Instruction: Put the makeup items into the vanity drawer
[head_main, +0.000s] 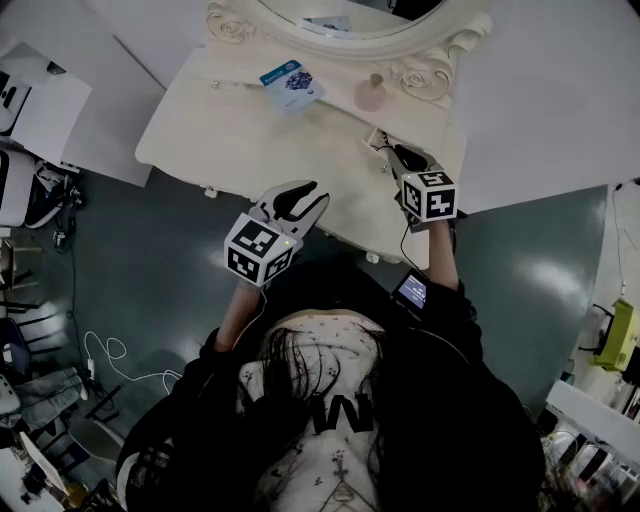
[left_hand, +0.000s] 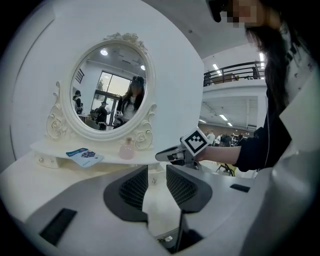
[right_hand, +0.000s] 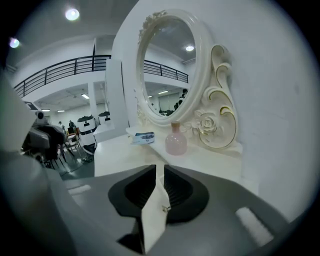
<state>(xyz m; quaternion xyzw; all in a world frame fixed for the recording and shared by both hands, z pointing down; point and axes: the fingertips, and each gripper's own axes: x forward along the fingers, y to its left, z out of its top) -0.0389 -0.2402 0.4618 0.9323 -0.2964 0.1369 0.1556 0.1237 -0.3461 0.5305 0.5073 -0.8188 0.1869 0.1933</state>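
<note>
A white vanity (head_main: 240, 140) with an oval mirror (head_main: 340, 20) carries a blue-and-white packet (head_main: 291, 82) and a pink bottle (head_main: 371, 93) on its back shelf. Both also show in the right gripper view, the packet (right_hand: 144, 137) beyond the bottle (right_hand: 175, 140). My right gripper (head_main: 400, 152) is at the vanity's right end. A thin white drawer front (right_hand: 152, 220) with a small knob (right_hand: 163, 208) stands edge-on between its jaws, which lie against both faces. My left gripper (head_main: 312, 195) hovers over the tabletop's front edge, open and holding nothing (left_hand: 156, 170).
A small knob (head_main: 210, 191) sits on the vanity's front left edge. White furniture and loose cables (head_main: 110, 360) lie on the dark floor at the left. A white wall panel (head_main: 560, 90) stands to the right of the vanity. A small lit screen (head_main: 412, 290) hangs by the right forearm.
</note>
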